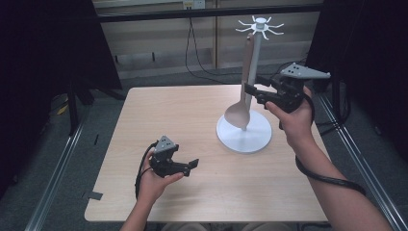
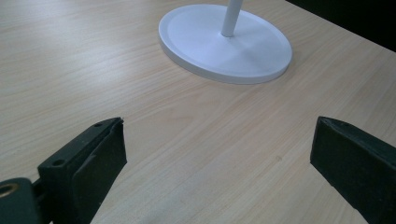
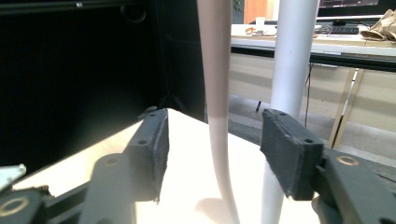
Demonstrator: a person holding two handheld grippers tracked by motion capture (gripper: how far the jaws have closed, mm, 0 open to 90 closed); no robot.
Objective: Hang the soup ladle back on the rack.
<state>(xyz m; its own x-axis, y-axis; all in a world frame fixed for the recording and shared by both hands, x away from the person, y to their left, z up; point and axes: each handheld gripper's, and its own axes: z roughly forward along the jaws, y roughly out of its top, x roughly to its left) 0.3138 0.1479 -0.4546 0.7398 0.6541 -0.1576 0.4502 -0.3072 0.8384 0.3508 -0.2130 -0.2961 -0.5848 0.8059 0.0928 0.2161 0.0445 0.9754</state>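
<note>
Spoon (image 1: pixel 242 91) hangs on the white rack (image 1: pixel 244 132) at far right of the bench (image 1: pixel 159 120), probably hooked at the top. Right gripper (image 1: pixel 250 89) spread, jaws either side of the handle, no contact. Left gripper (image 1: pixel 192 164) spread, empty, near left. Hanging looks done; only backing off remains.

Right gripper (image 1: pixel 249 88) raised beside the white stand (image 1: pixel 244 131), jaws apart either side of the handle of the hanging spoon (image 1: pixel 242 98) (bowl low, close above the round base). Left gripper (image 1: pixel 193 165) near the table's (image 1: pixel 159 115) near edge, well apart from the stand, jaws spread.
</note>
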